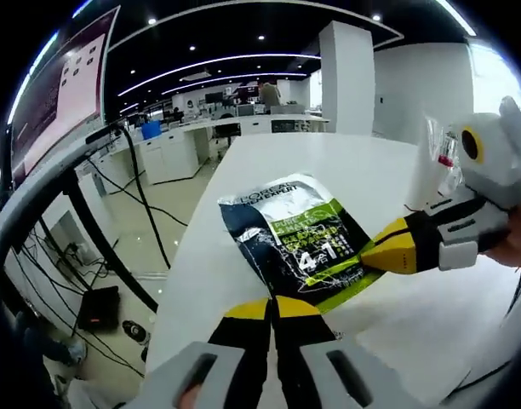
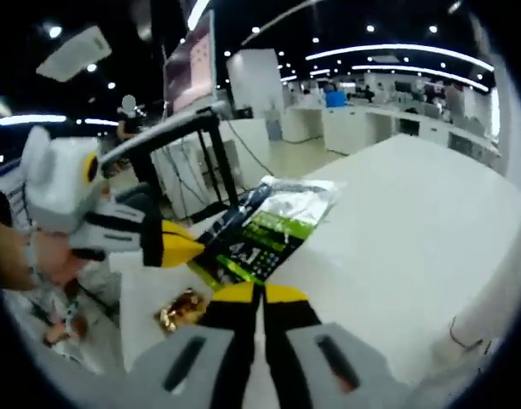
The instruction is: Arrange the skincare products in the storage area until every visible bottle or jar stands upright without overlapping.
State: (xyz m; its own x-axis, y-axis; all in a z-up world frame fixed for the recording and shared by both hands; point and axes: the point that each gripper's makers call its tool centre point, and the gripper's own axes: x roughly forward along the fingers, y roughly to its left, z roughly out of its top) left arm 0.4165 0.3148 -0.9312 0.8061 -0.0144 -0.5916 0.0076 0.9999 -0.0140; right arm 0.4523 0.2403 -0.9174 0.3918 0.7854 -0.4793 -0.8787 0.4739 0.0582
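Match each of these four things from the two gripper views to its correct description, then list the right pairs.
Things:
1. skincare sachet
2. white table
3. gold-wrapped item
4. monitor screen

Descriptions:
A. small and shiny, lying on the table near the right hand-held gripper
B. pink-lit, mounted on a dark stand beside the table
C. dark blue and green, pinched at opposite edges by the right gripper and the left hand-held gripper
D. a bare surface under everything

Pairs: 1-C, 2-D, 3-A, 4-B
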